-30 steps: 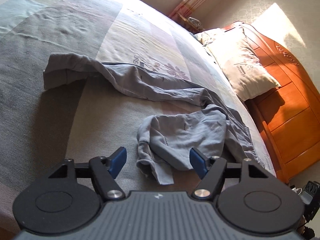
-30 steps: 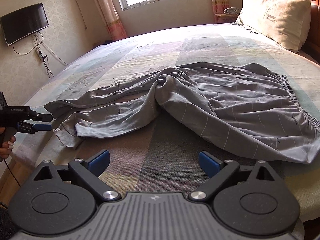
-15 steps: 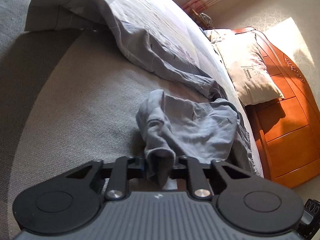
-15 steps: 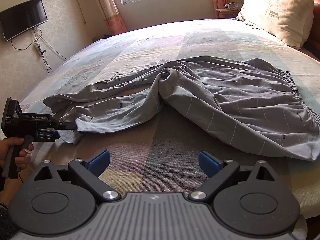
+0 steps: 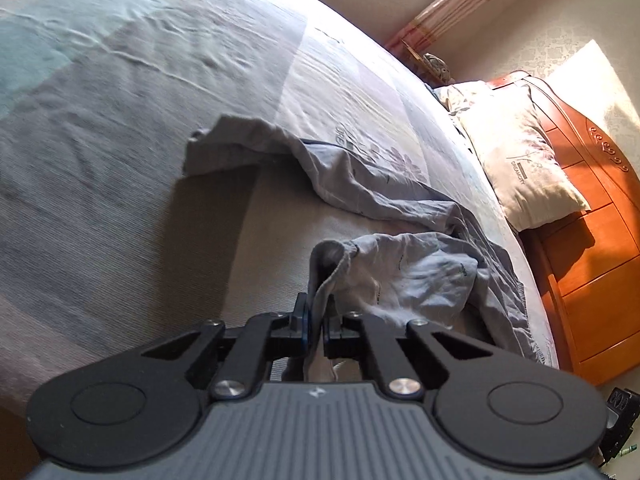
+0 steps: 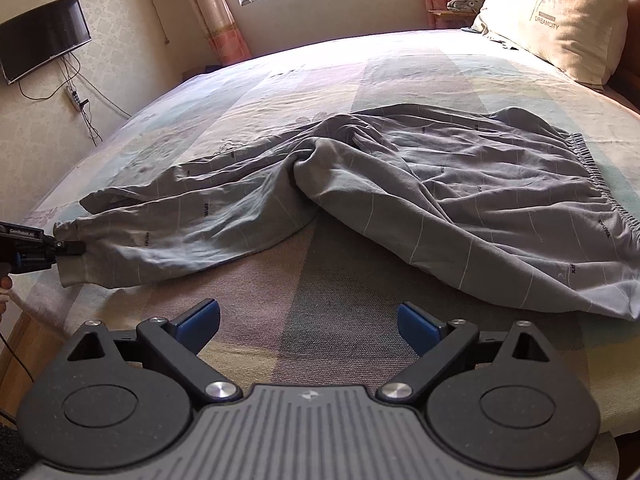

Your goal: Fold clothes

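grey trousers (image 6: 400,200) printed "xifuna" lay spread on the bed (image 6: 360,80), near a pillow (image 6: 560,20) marked "dreamcity". the left tool (image 5: 315,326), open a second earlier, had clenched on a trouser cuff (image 5: 328,264). the right tool (image 6: 308,320) stayed released above the bed.

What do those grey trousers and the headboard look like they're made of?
The grey trousers with thin pale lines look like soft, thin matte woven or knit fabric: they crumple, and the waistband is gathered. The orange-brown headboard looks like varnished wood: glossy, panelled, carved.
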Tool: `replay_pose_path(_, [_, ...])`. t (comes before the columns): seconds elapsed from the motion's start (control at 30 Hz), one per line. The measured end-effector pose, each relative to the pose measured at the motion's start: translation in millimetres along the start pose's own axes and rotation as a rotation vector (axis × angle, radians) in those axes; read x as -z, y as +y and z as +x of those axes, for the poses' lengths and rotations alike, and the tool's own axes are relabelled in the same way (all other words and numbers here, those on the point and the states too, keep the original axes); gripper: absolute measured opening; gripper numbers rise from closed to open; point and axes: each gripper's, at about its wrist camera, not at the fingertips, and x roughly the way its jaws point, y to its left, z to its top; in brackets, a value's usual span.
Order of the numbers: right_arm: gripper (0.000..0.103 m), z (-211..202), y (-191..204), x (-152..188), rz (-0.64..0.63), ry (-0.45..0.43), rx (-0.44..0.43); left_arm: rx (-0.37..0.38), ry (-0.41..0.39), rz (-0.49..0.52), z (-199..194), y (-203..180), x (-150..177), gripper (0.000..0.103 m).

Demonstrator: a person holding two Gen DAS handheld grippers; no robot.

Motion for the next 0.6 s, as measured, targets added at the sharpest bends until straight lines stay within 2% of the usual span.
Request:
replay_pose_path(0.2, [0.098,0.8,2.1,-1.0,-0.010,0.009,-0.002,-0.109,-0.023,-0.022,-35.1,23.8,-27.1,0.004])
replay_pose_path(0.37, [0.098,-1.8,0.0,-1.1,-0.001,0.006,0.015,-0.175,0.009,-0.047,-26.4,42.8,-54.6,0.005])
replay_pose_path(0.5, [0.098,-2.0,-1.0,-0.4,0.014,0.010,0.018,-0.274,0.016,-0.068,-10.3,57.9,-70.3,0.013])
replay_pose_path(0.6, [0.098,-2.2,0.8,0.1,0.004,0.013,0.020,-0.326,-0.013,-0.054,-11.8,60.8,-77.2,0.014])
